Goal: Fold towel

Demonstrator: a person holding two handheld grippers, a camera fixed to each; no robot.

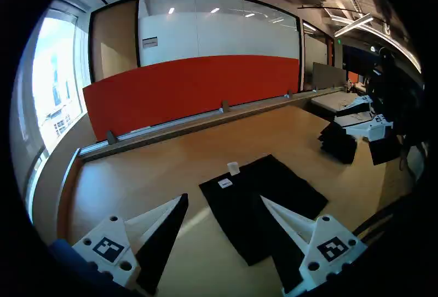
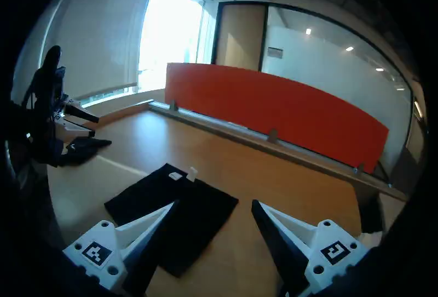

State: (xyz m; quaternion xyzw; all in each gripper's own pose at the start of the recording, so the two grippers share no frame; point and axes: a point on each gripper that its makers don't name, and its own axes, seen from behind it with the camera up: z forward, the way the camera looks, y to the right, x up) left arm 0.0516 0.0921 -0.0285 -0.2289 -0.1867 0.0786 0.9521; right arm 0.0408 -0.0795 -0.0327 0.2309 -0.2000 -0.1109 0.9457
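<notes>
A black towel point(image 1: 241, 209) lies flat on the wooden table point(image 1: 164, 171), with a small white tag point(image 1: 225, 183) near its far edge. My left gripper point(image 1: 223, 197) hovers open just above the towel's near left part, nothing between its fingers. In the right gripper view the same towel point(image 2: 202, 209) lies ahead and to the left, its tag point(image 2: 174, 176) at the far side. My right gripper point(image 2: 214, 203) is open and empty over the towel's near right edge. The other gripper point(image 1: 358, 121) shows at the far right of the left gripper view, held by a person.
An orange divider panel point(image 1: 191, 89) on a rail runs along the table's far edge. A dark crumpled bundle point(image 2: 82, 149) lies on the table at the left beside a gripper point(image 2: 74, 117) held by a person. Windows stand behind at the left.
</notes>
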